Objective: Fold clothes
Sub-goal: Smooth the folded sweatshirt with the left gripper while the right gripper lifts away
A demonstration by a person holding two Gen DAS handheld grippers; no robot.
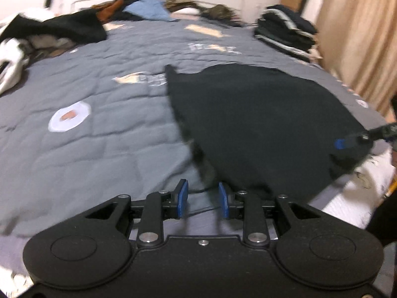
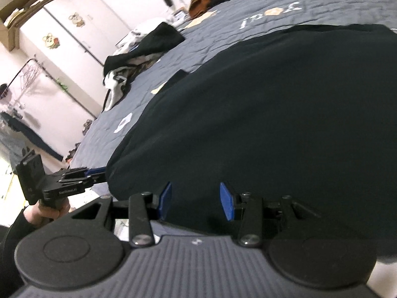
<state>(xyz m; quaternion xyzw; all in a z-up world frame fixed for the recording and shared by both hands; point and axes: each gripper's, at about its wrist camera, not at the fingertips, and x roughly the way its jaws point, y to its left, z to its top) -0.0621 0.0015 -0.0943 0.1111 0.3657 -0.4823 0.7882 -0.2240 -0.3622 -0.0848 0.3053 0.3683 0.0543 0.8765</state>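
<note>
A black garment (image 1: 260, 124) (image 2: 260, 124) lies spread flat on the grey quilt (image 1: 99, 136). In the left wrist view my left gripper (image 1: 203, 198) hovers at the garment's near corner, jaws apart, with only quilt showing between the blue pads (image 1: 182, 197). The right wrist view shows that left gripper (image 2: 95, 172) side-on in a hand (image 2: 49, 211), its tips at the cloth's edge. My right gripper (image 2: 196, 200) stands open low over the garment, with black cloth beneath and behind the gap. The right gripper (image 1: 347, 142) also shows at the garment's right edge.
Unfolded clothes are heaped at the quilt's far left (image 1: 49, 32) and along the headboard (image 1: 146, 7). A folded dark stack (image 1: 285, 29) sits at the far right, beside a tan curtain (image 1: 359, 37). White wardrobe doors (image 2: 74, 37) stand beyond the bed. White sheet (image 1: 359, 191) shows at the near bed edge.
</note>
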